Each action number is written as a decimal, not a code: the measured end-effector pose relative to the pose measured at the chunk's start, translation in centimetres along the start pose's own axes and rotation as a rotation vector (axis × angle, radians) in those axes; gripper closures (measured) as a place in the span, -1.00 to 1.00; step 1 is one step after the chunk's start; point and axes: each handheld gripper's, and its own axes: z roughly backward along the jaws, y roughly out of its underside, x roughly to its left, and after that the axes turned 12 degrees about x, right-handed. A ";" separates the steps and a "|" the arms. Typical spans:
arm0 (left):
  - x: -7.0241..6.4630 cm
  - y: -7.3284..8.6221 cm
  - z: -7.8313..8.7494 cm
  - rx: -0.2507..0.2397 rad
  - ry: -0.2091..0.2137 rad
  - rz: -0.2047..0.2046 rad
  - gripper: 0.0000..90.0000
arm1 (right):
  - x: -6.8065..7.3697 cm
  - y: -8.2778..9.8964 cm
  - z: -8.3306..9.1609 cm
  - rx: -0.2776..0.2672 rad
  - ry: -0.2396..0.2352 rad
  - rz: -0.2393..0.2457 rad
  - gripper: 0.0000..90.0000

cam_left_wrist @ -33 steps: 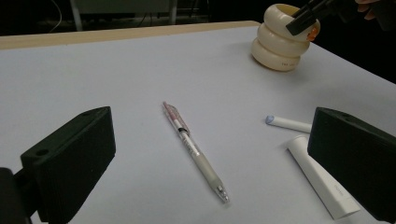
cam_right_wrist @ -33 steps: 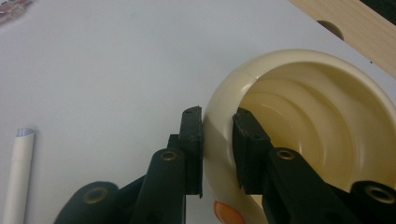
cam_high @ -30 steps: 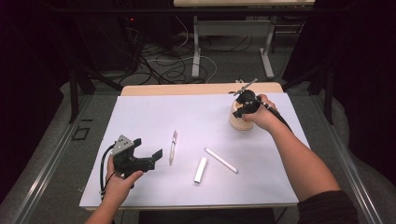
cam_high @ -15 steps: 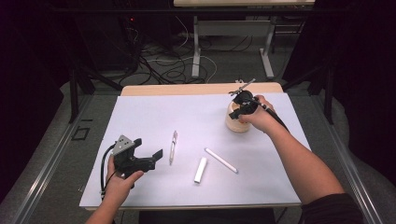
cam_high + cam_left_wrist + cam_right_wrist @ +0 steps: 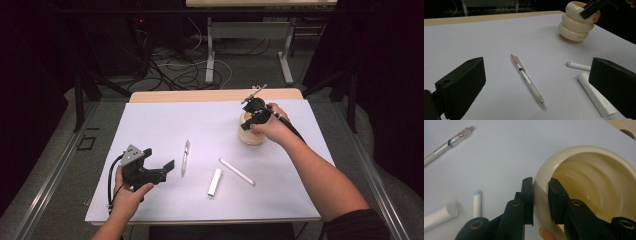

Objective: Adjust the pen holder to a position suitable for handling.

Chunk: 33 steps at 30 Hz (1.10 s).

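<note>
the right gripper (image 5: pixel 540 202) is clenched on the rim of the cream-coloured ribbed ceramic cup (image 5: pixel 586 190), one of its fingers (image 5: pixel 527 195) on the outer wall and the other inside the mouth. the cup stands on the white sheet covering the tabletop (image 5: pixel 165 125), toward the far right of the sheet in the high view (image 5: pixel 251 135), with the right hand (image 5: pixel 270 129) directly over it. in the left gripper view the cup (image 5: pixel 574 27) appears upright, and the right gripper reaches over its top edge from the right. the left gripper (image 5: pixel 159 169) is held low near the front left of the sheet with its fingers (image 5: pixel 461 85) released and spread wide, nothing between them. a clear slim pen with a white barrel (image 5: pixel 527 80) lies on the sheet just ahead of the left gripper. a thin white stick with a bluish tip (image 5: pixel 577 65) and a thicker white cylindrical stick (image 5: pixel 594 96) lie side by side to the right of the pen, well apart from the cup.
</note>
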 end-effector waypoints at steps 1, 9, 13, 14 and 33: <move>0.0 0.0 0.0 -0.001 -0.001 -0.001 -0.98 | 0.2 -0.1 0.0 0.002 0.001 0.001 0.70; 0.0 0.0 0.1 -0.003 0.000 -0.001 -0.98 | 1.7 -0.9 0.1 0.022 -0.027 0.023 0.77; 0.0 0.0 0.1 -0.004 0.000 -0.001 -0.98 | 2.5 -1.2 -0.2 -0.004 -0.054 0.033 0.77; 0.0 0.0 0.1 -0.004 0.000 -0.001 -0.98 | 2.6 -1.2 -0.5 -0.047 -0.059 0.026 0.78; 0.1 0.0 0.2 -0.005 -0.004 -0.003 -0.98 | 5.5 -2.6 -1.2 -0.018 -0.156 -0.010 0.79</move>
